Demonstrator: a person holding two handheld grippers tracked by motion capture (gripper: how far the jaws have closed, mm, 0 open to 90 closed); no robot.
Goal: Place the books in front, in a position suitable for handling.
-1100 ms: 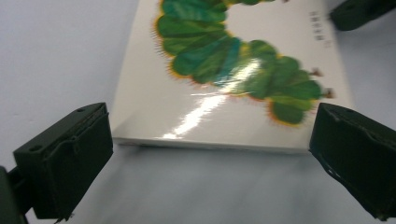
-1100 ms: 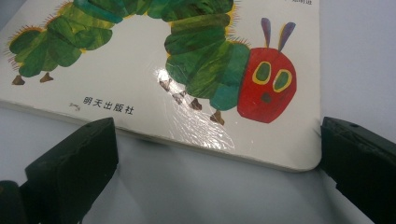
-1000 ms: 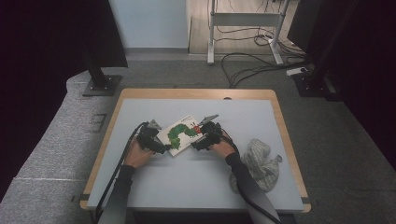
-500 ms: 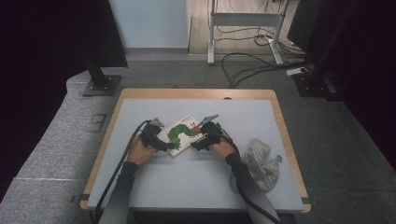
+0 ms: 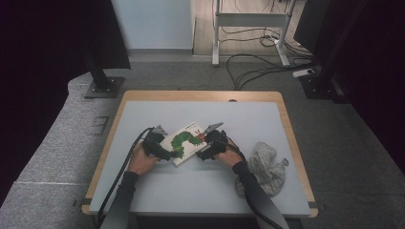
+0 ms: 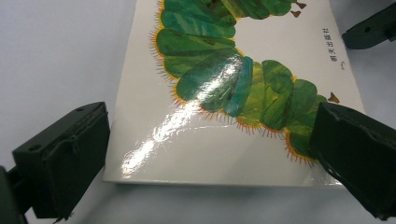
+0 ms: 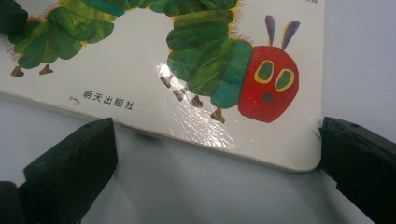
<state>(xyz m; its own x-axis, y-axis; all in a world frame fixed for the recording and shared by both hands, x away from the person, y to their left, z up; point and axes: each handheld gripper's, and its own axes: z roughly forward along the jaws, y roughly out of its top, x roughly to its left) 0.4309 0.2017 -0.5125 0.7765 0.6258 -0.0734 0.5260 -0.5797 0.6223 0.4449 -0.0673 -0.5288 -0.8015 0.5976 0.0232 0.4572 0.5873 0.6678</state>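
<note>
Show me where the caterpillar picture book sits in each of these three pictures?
High view: the book lies mid-table between both grippers.
Left gripper view: it runs from the centre to the top edge.
Right gripper view: it spans the upper half.
Shared landmark: the green caterpillar on its cover.

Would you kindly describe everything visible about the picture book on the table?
The picture book lies flat and closed near the middle of the table, turned askew. Its glossy white cover shows a green caterpillar with a red face, yellow-green eyes and purple feelers, plus a line of printed characters. It looks like thick board with rounded corners. The left gripper and right gripper straddle opposite edges, jaws open; contact cannot be judged.
</note>
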